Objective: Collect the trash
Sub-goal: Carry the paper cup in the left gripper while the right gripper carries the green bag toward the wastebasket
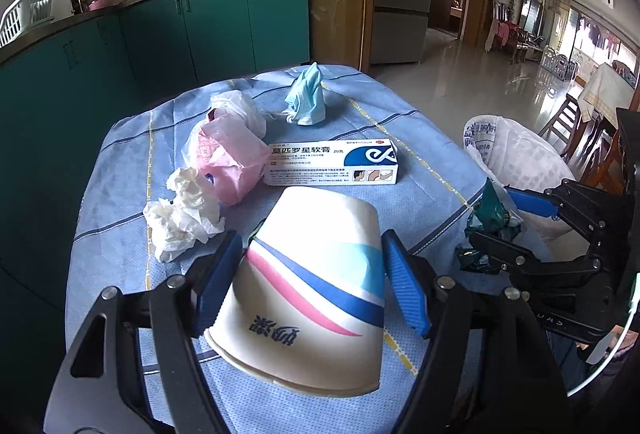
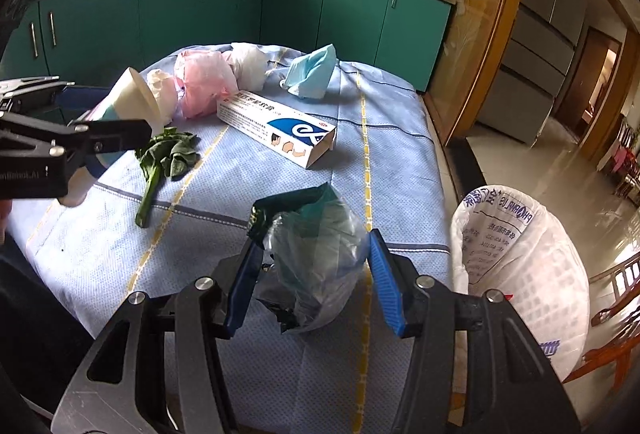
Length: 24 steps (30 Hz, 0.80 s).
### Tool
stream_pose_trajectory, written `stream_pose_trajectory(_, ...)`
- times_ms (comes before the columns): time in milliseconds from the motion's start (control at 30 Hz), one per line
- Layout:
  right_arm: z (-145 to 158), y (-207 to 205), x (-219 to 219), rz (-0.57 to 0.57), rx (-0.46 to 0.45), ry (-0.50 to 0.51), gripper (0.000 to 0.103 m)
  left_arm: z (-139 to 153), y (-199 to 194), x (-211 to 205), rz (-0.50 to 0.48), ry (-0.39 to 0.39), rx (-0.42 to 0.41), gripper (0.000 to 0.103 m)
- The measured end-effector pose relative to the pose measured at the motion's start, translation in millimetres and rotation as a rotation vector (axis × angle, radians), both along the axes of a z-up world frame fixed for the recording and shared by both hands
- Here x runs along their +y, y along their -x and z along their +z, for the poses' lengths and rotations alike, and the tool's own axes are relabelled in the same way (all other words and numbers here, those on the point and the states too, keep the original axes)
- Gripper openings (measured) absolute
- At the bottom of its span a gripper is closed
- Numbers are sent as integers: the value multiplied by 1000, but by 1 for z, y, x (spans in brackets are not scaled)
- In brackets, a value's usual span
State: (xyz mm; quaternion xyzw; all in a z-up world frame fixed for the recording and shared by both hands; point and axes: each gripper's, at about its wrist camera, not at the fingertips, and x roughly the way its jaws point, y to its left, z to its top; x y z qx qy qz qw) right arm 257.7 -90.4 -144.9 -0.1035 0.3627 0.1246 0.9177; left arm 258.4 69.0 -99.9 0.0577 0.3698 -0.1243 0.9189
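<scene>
My left gripper (image 1: 312, 274) is shut on a white paper cup (image 1: 316, 290) with pink and blue stripes, held bottom forward over the blue tablecloth (image 1: 120, 234). My right gripper (image 2: 316, 270) is shut on a crumpled green and clear plastic wrapper (image 2: 316, 246); it also shows in the left wrist view (image 1: 490, 218). On the table lie an ointment box (image 1: 332, 164), a blue face mask (image 1: 306, 96), a pink plastic bag (image 1: 226, 162), crumpled tissue (image 1: 180, 226) and a wilted green leaf (image 2: 164, 162). A white trash bag (image 2: 520, 274) stands open at the table's right edge.
Teal kitchen cabinets (image 2: 200, 14) run behind the table with pots and a dish rack on top. A wooden door frame (image 2: 480, 34) and a fridge stand to the right. Wooden chairs (image 1: 576, 126) stand past the trash bag on a shiny tiled floor.
</scene>
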Motion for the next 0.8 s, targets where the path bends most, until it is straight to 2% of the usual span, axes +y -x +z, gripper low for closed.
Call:
stream_pose_trajectory(233, 8, -9, -5, -49, -27, -55, 54, -2, -5, 14, 50, 41, 24, 72)
stream_pose_trajectory(533, 8, -15, -24, -124, -52, -78, 54, -3, -6, 11, 46, 48, 30, 72)
stream_pose_trajectory(700, 3, -23, -18, -89, -27, -74, 54, -3, -6, 11, 46, 52, 33, 72)
stream_pose_trajectory(767, -1, -25, -9, -60, -19, -43, 60, -3, -6, 10, 46, 54, 34, 72)
stream_pose_trajectory(800, -1, -25, -5, -53, -22, -34, 69, -4, -6, 10, 46, 54, 35, 72)
